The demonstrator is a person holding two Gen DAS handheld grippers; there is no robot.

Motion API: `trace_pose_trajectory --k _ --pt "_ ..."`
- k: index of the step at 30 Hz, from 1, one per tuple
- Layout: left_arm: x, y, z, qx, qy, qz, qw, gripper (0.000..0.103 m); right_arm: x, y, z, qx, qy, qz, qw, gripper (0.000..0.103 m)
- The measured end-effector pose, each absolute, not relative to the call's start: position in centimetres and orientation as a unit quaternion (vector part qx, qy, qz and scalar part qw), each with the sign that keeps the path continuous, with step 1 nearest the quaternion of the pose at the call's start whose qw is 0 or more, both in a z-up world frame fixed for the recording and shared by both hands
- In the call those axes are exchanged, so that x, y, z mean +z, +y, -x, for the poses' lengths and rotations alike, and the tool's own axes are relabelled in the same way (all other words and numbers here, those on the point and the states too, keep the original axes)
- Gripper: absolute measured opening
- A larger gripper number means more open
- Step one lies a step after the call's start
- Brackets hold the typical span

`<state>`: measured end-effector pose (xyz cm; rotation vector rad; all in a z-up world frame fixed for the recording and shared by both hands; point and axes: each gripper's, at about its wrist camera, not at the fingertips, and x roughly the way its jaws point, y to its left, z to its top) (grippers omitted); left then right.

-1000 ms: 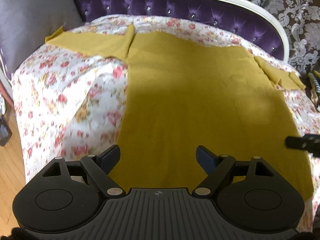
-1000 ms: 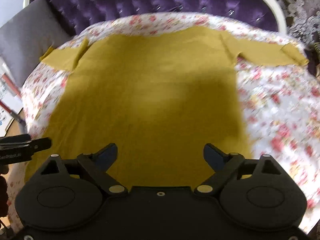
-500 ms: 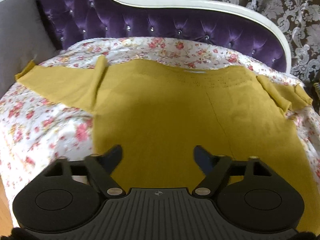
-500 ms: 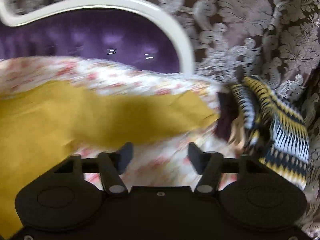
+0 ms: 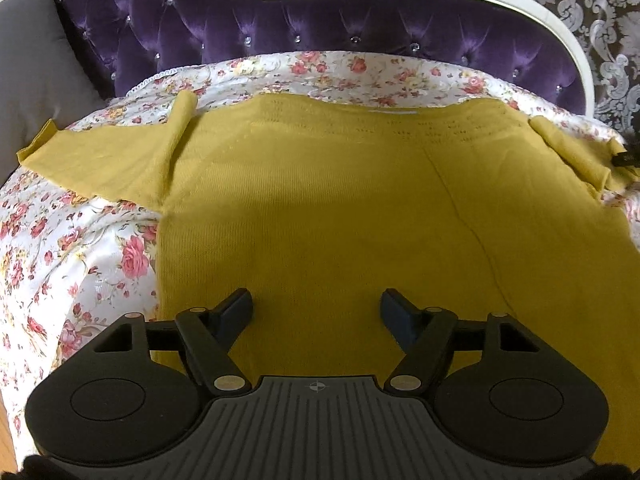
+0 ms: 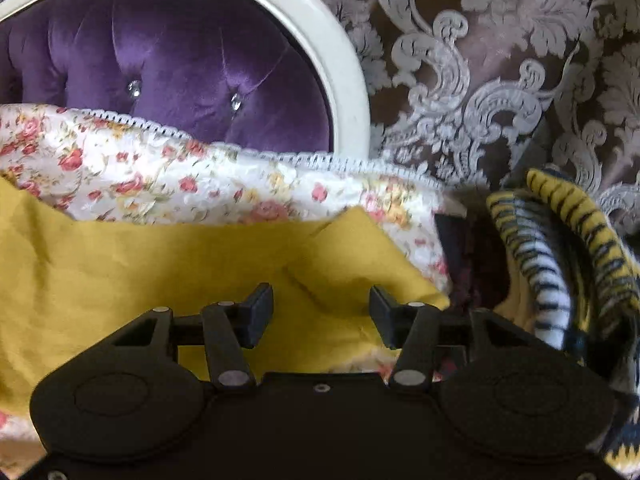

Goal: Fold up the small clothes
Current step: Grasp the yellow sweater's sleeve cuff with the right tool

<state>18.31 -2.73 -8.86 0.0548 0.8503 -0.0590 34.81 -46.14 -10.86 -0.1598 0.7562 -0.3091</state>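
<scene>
Purple tufted upholstery (image 5: 320, 32) backed a floral sheet (image 5: 80, 256) on which a mustard knit top (image 5: 340, 208) lay flat, sleeves out to both sides. Over its lower body the left gripper (image 5: 316, 306) stood partly open, its 2 fingers apart with nothing pinched. At the right sleeve's end (image 6: 352, 256), the right gripper (image 6: 320, 312) was also partly open, fabric lying between its fingers but unpressed. Beside it lay a striped garment (image 6: 560, 264).

Open floral bedspread (image 5: 80, 264) left of mustard sweater (image 5: 340, 208); tufted headboard (image 5: 320, 28) behind, striped fabric pile (image 6: 560, 264) crowding right edge.
</scene>
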Motion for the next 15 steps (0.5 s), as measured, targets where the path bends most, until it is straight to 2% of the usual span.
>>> trace_pose_trajectory --k 2,4,5,6,10,15 --pt "-8.8 -2.8 -18.4 -0.028 0.411 -0.027 0.911 0.071 -10.9 -47.0 -35.3 -0.158 0.368 0.061 0.914 0.059" --pt "-8.8 -2.8 -18.5 -0.028 0.412 -0.026 0.911 0.071 -10.9 -48.1 -35.8 -0.161 0.373 0.038 0.913 0.048" --pt "-8.8 -2.8 -18.5 -0.029 0.412 -0.025 0.911 0.071 -10.9 -48.8 -36.0 -0.159 0.379 0.024 0.911 0.018" --pt "-8.8 -2.8 -18.5 -0.029 0.412 -0.023 0.911 0.071 -10.7 -49.4 -36.3 -0.162 0.387 0.009 0.908 0.009" --pt "-8.4 -2.4 -18.6 -0.033 0.415 -0.013 0.909 0.070 -8.7 -50.7 -36.3 -0.165 0.395 -0.054 0.902 0.009" --pt "-7.5 -1.6 -18.5 -0.037 0.417 -0.001 0.908 0.070 -3.1 -48.8 -35.1 -0.125 0.394 -0.098 0.905 0.008"
